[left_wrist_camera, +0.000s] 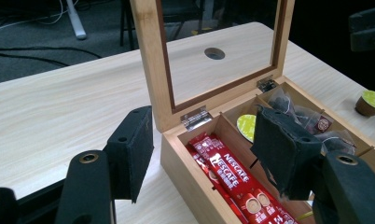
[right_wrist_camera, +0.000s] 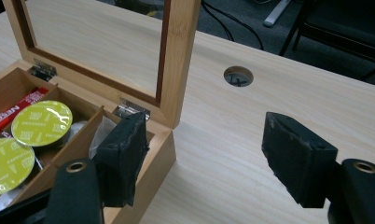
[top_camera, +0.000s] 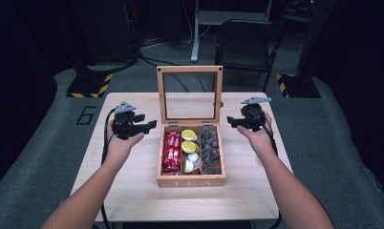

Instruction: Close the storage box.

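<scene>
Pale bamboo makes up the tea box (top_camera: 191, 180), which sits mid-table with its "TEA" front toward the person, its long axis running away from them and its glass lid (top_camera: 190, 93) upright at the far edge. Its 3 compartments hold red sachets (top_camera: 172, 151), green capsules (top_camera: 188, 140) and dark pouches (top_camera: 210, 150). The left gripper (top_camera: 147, 125) and right gripper (top_camera: 230, 121) flank it, jaws spread, empty. No step is evident; for any pick, descend vertically, clear of the dividers.

Pale matt wood table (top_camera: 133, 191); smooth wooden tea box (top_camera: 191, 182), metal hinges (left_wrist_camera: 195, 117); glossy red sachets (top_camera: 172, 152).
</scene>
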The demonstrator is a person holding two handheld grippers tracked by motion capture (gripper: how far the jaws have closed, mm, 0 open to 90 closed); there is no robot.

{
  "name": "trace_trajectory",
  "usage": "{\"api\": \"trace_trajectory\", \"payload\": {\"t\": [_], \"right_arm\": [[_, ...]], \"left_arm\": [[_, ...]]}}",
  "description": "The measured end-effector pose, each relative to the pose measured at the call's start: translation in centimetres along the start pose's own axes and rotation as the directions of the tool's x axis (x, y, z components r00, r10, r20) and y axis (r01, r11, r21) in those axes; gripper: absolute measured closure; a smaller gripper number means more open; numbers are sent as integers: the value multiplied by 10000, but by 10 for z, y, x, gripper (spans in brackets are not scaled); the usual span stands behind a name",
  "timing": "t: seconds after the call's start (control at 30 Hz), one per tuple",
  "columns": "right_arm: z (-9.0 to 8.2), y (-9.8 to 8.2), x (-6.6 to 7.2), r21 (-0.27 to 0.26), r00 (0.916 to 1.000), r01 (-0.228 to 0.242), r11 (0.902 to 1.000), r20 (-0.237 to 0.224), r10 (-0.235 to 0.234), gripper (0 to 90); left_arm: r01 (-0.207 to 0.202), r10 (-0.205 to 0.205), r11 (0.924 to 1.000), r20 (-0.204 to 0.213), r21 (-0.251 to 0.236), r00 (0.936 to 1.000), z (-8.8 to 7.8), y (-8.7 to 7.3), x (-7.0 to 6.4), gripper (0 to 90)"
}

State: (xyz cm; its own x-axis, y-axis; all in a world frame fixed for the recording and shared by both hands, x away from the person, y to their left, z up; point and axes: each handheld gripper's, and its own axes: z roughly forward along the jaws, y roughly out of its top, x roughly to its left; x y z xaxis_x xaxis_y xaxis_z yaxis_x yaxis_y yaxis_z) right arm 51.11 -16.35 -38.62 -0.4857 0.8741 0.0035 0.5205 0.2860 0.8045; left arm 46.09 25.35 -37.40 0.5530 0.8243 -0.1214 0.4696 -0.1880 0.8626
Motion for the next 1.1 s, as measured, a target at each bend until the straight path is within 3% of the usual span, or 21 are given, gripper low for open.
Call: {"api": "trace_trajectory", "payload": {"t": [0.07,0.33,0.47,0.63,0.87,1.1], "right_arm": [[0,4,0,-54,9998,-173,9998,-52,173,305],[-3,14,3,-177,9997,44,9998,-231,-48,328],[-7,21,6,-284,9994,215,9994,-265,-222,368],[-7,35,12,-369,9996,109,9993,-255,-118,383],[4,49,17,-423,9989,-33,9991,-476,13,382],[22,49,15,-122,9986,-187,9998,-502,180,384]], "left_arm": [[-40,40,10000,10,36,10000,0,0,-1,381],[-195,195,9998,29,76,9998,-4,0,-3,381],[-43,43,10000,3,-77,10000,-5,1,-3,381],[-93,93,10000,-8,-35,10000,-5,0,-2,381],[-58,57,10000,-69,-46,10000,-7,1,1,381],[-53,53,10000,-98,-16,9999,-7,-2,1,385]]}}
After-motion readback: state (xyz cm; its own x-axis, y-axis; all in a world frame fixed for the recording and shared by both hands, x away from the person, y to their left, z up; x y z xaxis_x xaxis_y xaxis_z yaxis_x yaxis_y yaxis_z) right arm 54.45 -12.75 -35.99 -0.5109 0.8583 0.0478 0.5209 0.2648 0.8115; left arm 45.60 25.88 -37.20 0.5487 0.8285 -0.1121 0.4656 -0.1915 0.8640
